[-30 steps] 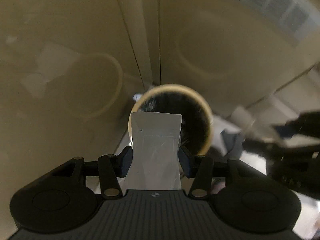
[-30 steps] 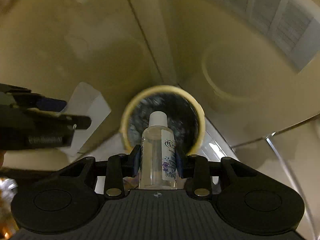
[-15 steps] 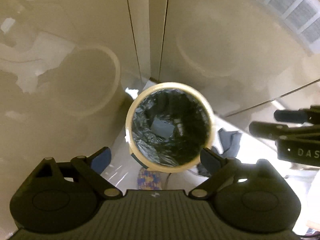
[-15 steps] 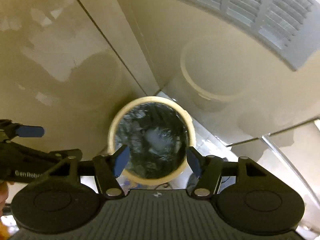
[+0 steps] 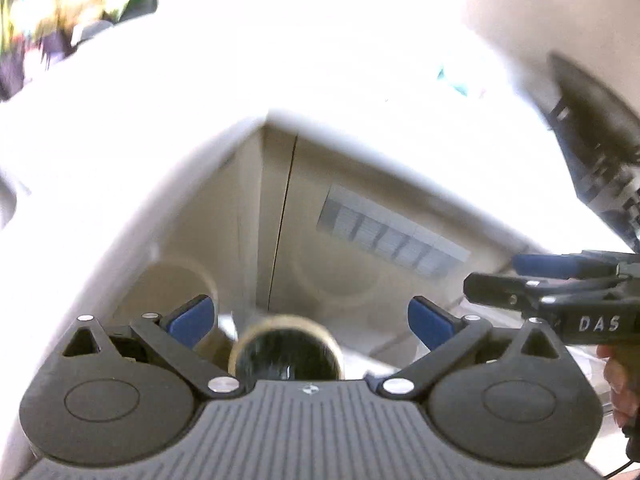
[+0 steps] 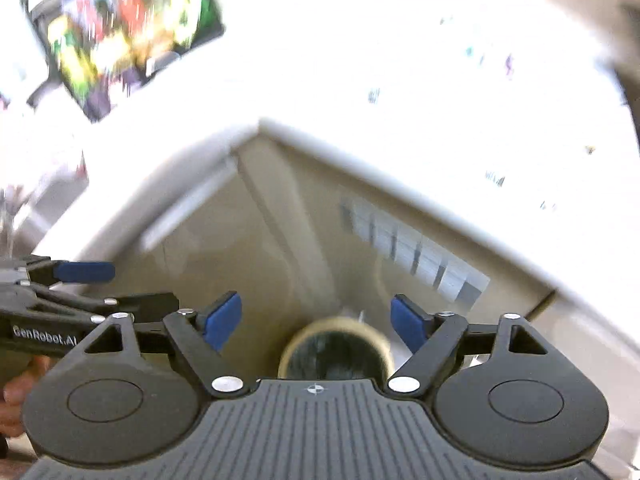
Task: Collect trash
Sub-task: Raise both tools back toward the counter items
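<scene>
A round cream-rimmed trash bin (image 5: 280, 322) with a dark liner stands far below, in a corner between beige cabinet walls. It shows small and blurred in the right wrist view too, as the bin (image 6: 336, 323). My left gripper (image 5: 310, 320) hangs high above it, its jaws opening wide with nothing between the blue pads. My right gripper (image 6: 316, 320) is beside it at the same height, jaws also opening and empty. Each sees the other: the right gripper (image 5: 516, 278) at the right edge, the left gripper (image 6: 120, 286) at the left edge.
A bright white tabletop corner (image 5: 320, 80) juts over the bin's nook. A grey vent grille (image 5: 392, 244) sits in the right cabinet wall. A colourful blurred package (image 6: 120, 28) lies on the table at far left. A person's hand (image 5: 618, 380) holds the right gripper.
The left gripper let go of a white packet and the right of a clear bottle over the bin. Both opened, then rose sharply, so the bin shrank and the tabletop came into view.
</scene>
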`<state>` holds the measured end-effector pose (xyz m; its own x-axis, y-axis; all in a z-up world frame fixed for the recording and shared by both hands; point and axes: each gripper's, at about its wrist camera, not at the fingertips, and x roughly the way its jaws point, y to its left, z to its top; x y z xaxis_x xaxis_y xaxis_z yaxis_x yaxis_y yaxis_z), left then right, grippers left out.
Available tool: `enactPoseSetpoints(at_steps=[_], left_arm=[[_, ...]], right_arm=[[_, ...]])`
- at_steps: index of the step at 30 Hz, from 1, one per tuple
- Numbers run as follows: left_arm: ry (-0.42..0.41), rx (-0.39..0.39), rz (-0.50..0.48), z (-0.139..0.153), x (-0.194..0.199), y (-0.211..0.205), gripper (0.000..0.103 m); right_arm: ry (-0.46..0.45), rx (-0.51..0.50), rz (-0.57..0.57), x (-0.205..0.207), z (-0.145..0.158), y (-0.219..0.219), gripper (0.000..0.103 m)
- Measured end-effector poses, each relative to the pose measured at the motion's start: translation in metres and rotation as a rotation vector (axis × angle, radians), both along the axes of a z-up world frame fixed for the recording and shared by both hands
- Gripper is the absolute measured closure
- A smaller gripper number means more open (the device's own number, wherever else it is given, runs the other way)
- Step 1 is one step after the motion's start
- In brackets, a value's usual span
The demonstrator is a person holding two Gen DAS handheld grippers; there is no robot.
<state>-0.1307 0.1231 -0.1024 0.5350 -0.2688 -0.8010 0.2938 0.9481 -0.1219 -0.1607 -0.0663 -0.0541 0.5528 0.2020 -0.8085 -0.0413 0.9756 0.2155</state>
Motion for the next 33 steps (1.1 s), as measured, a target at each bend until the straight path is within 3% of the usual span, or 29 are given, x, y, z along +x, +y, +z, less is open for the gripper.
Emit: enactPoseSetpoints(at_steps=[4, 7, 9, 15, 23, 33], left_arm=[[-0.121, -0.011, -0.059, 0.049, 0.006, -0.006, 0.0], [-0.124, -0.049, -0.072, 0.071, 0.013, -0.007, 0.0], [-0.126, -0.064, -0.08, 0.082, 0.017, -0.011, 0.0], [-0.201, -0.017, -0.085, 0.098, 0.025, -0.037, 0.0], [-0.236, 0.051, -0.051, 0.114, 0.05, -0.064, 0.0], [-0.183, 0.055, 0.004, 0.108, 0.11, -0.083, 0.0]], right_arm=[[-0.114, -0.047, -0.071, -0.003, 0.045, -0.006, 0.012], [-0.177, -0.084, -0.117, -0.011, 0.069, -0.009, 0.002], [-0.233, -0.099, -0.15, -0.017, 0.082, -0.013, 0.0], [-0.29, -0.084, -0.135, -0.007, 0.093, -0.033, 0.0], [-0.33, -0.052, -0.113, 0.025, 0.101, -0.059, 0.0], [-0.302, -0.096, -0.178, 0.063, 0.084, -0.093, 0.0]])
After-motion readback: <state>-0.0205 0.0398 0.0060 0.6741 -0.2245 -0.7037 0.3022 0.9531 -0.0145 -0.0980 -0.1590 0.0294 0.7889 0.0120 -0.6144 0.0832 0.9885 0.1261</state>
